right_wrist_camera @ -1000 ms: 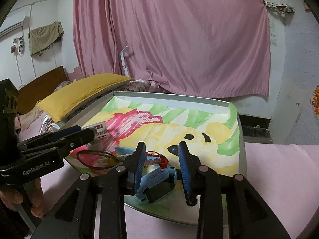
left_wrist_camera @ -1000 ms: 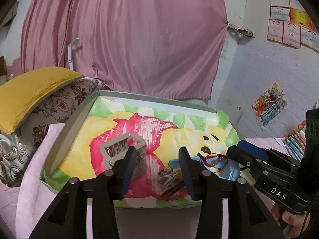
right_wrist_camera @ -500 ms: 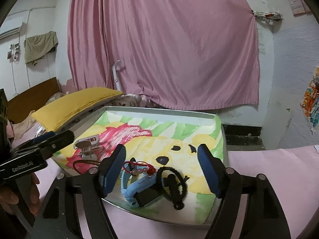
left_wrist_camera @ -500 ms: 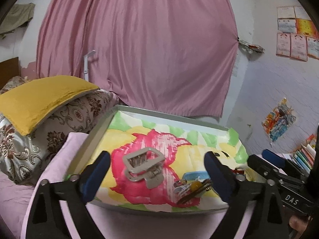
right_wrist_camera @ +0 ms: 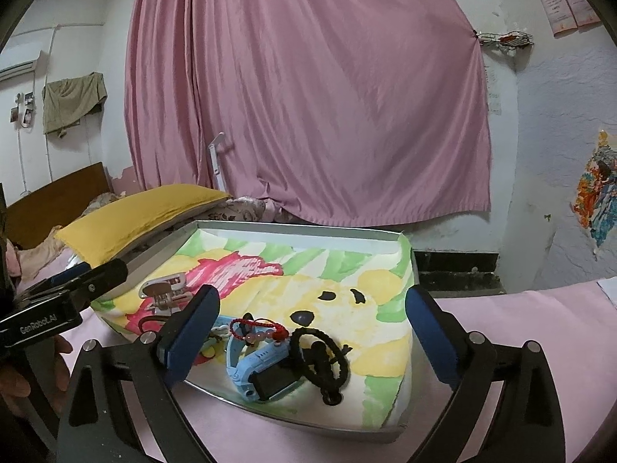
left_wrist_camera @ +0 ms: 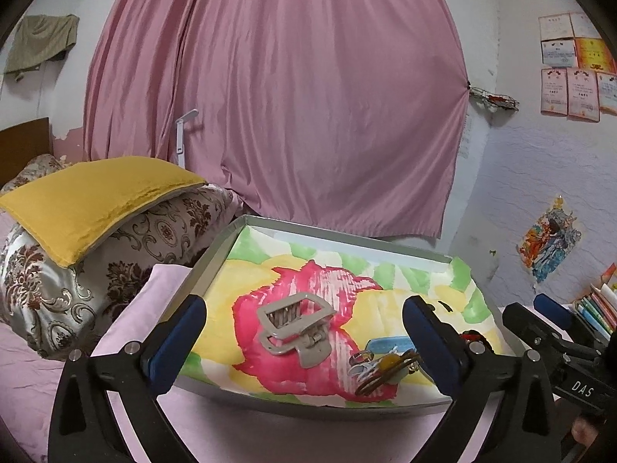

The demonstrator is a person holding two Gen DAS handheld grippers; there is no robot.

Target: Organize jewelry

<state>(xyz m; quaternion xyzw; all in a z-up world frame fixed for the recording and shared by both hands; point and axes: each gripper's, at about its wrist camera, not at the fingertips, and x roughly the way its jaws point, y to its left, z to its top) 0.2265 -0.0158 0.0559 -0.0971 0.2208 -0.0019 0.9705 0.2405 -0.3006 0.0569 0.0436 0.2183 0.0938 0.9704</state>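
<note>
A metal tray [left_wrist_camera: 216,254] lined with a painted flower paper lies on the pink bed; it also shows in the right wrist view [right_wrist_camera: 408,254]. In it lie a grey hair claw clip [left_wrist_camera: 295,326], brown hair ties with small clips [left_wrist_camera: 381,370], a blue watch [right_wrist_camera: 254,366], a red beaded bracelet [right_wrist_camera: 258,328] and a black braided bracelet [right_wrist_camera: 322,362]. My left gripper [left_wrist_camera: 304,351] is wide open and empty, held back over the tray's near edge. My right gripper [right_wrist_camera: 312,339] is wide open and empty, above the watch and bracelets.
A yellow pillow [left_wrist_camera: 92,196] on a patterned cushion [left_wrist_camera: 127,254] lies left of the tray. A pink curtain [left_wrist_camera: 277,96] hangs behind. Books [left_wrist_camera: 597,305] stand at the far right. Pink bedding [right_wrist_camera: 513,332] surrounds the tray.
Both grippers have opened wide and pulled back from the tray. The red bracelet, once between the right fingers, now lies on the blue watch; the black bracelet lies beside it.
</note>
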